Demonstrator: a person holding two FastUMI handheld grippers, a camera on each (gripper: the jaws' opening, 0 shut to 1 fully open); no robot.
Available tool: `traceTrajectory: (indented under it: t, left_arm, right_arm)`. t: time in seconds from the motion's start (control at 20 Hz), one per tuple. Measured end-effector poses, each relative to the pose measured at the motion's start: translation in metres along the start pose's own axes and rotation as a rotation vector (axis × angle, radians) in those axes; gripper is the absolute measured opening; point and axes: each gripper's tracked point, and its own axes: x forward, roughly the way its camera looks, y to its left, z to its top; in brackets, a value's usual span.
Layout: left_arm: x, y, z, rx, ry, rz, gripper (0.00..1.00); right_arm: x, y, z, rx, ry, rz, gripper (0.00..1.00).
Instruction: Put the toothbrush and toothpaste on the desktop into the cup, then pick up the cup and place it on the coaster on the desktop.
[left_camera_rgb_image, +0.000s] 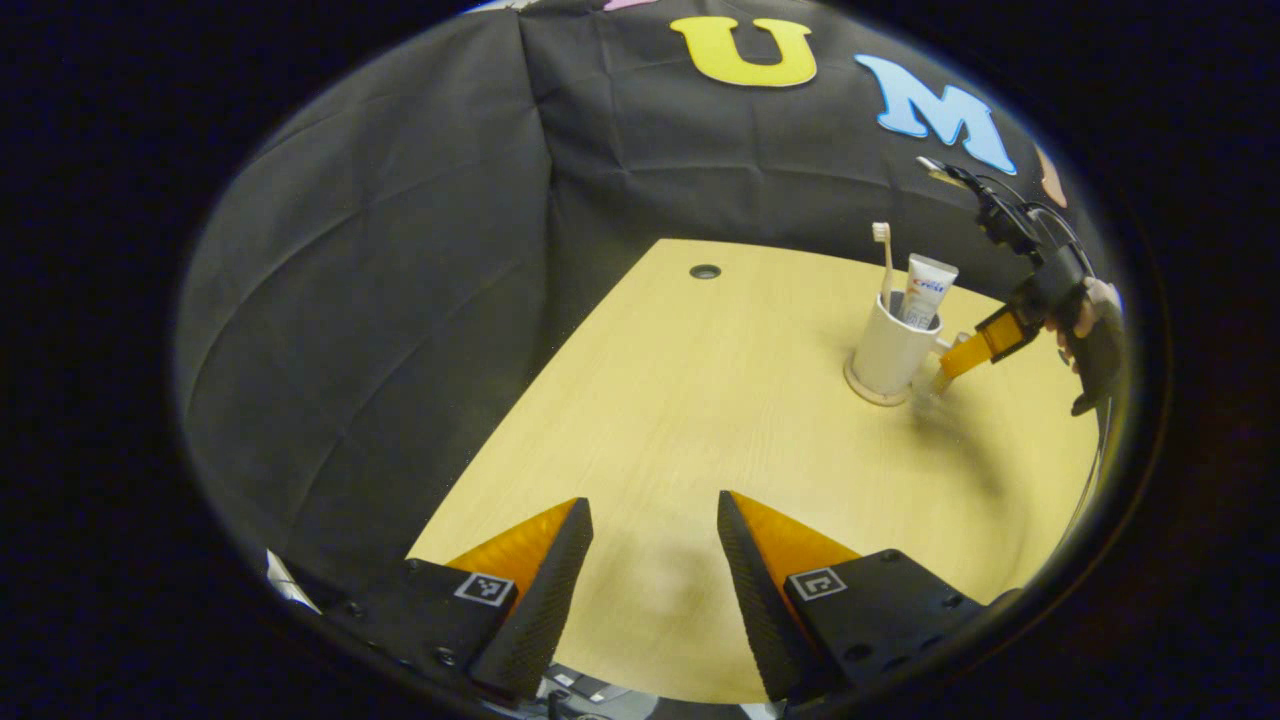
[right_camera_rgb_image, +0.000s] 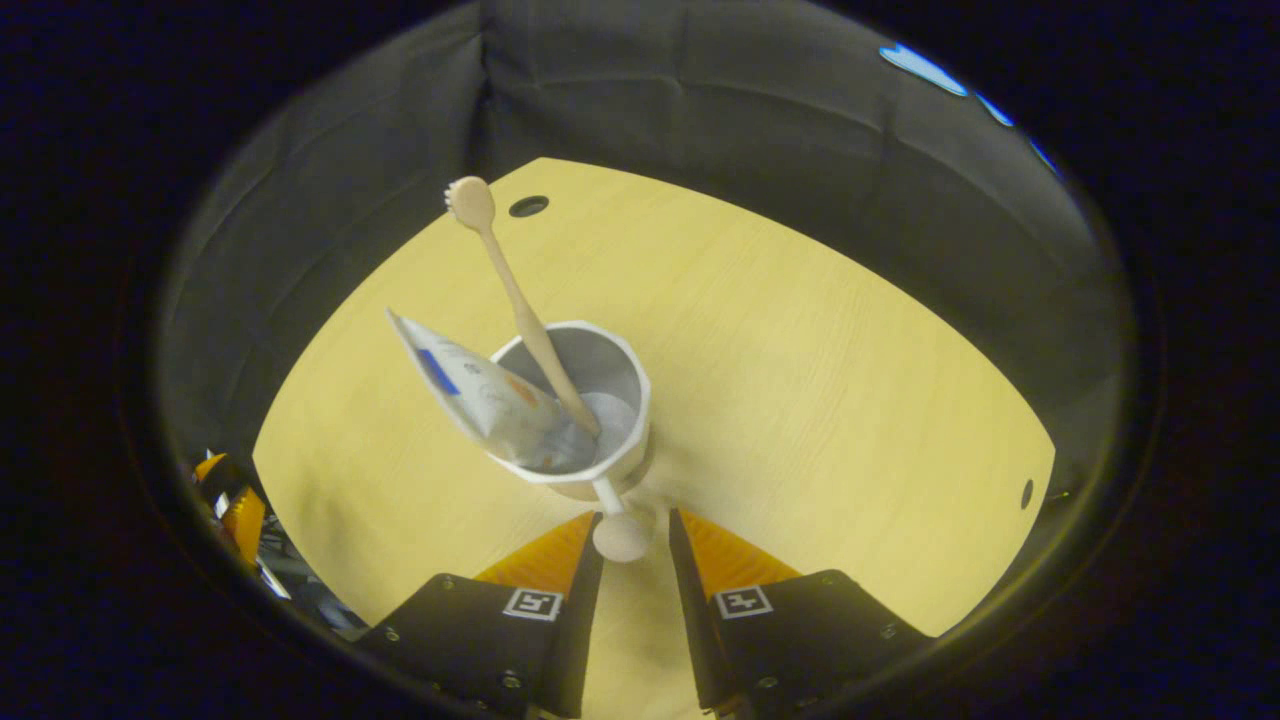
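Now your right gripper (right_camera_rgb_image: 636, 535) is straddling the cup (right_camera_rgb_image: 585, 420) handle, jaws not pressing; rigid, breakable, top-heavy, so you're gripping there.

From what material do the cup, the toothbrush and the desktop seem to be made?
Cup: probably glazed ceramic, white and smooth with a thick rim; hard plastic is possible. Toothbrush: looks like pale wood or bamboo, matte beige; it may be tinted plastic. Desktop: light wood-grain surface with fine straight lines and an even sheen, likely laminate rather than solid wood.
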Motion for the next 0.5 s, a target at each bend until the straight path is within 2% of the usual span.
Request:
traceTrajectory:
  t: [0.3, 0.5]
  left_arm:
    - [-0.002, -0.044, 0.050, 0.072, -0.100, -0.086, 0.84]
    - [-0.018, -0.083, 0.098, 0.105, -0.198, -0.157, 0.84]
  right_arm:
    - [-0.047, -0.009, -0.031, 0.175, -0.096, -0.016, 0.40]
    - [-0.095, -0.029, -0.041, 0.255, -0.215, -0.078, 0.40]
